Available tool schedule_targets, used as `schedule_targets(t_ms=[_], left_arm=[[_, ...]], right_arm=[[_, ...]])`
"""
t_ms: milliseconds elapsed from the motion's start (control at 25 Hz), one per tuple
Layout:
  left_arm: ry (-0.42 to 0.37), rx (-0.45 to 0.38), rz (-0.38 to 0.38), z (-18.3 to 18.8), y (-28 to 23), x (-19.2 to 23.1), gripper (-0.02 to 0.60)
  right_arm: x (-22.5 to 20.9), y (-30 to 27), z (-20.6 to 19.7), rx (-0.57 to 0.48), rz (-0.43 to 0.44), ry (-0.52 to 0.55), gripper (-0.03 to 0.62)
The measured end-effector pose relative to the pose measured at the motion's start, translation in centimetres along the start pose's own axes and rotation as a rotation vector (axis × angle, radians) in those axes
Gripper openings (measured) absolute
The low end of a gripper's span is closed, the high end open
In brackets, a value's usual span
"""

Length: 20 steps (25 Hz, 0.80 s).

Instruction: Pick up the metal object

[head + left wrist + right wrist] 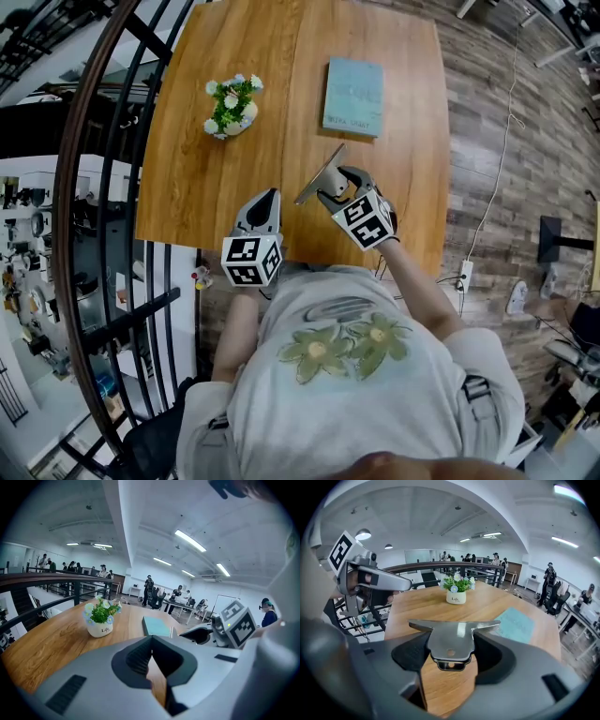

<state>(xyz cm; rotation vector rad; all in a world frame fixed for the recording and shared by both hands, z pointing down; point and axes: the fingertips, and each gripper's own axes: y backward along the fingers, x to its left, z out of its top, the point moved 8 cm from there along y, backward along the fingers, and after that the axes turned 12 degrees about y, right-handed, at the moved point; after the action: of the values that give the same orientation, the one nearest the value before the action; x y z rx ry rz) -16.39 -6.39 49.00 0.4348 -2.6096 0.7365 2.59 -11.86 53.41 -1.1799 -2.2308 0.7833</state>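
**T-shirt (347,375) up close, metal object (317,178) pinched just past it**

Pale fabric with a green flower print fills the bottom of the head view (that's the person holding both tools). Just beyond it, the left gripper (271,195) hovers over the near edge of the wooden table (187,187). Its jaws are pressed together with nothing between them, and its own view shows only wood past the tips. Right beside it, the right gripper (334,190) is clamped on the metal object, a flat grey plate with a wide T-shaped far end. That plate is tilted over the near part of the table, and I can't tell whether its far tip touches the wood. Further out, a small white pot of flowers (231,105) sits to the left. A teal book (353,96) lies flat to the right, well apart from the pot. Off the table's left side, a dark railing (103,187) curves past.
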Motion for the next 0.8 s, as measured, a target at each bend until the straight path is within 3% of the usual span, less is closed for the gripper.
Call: schedule_targets(t_ms=[800], left_arm=[[-0.012,-0.021,0.005,0.7,0.3,0.2,0.015]], right_arm=[[-0.5,2.8,3.7,-0.099,-0.037,0.013,0.288]])
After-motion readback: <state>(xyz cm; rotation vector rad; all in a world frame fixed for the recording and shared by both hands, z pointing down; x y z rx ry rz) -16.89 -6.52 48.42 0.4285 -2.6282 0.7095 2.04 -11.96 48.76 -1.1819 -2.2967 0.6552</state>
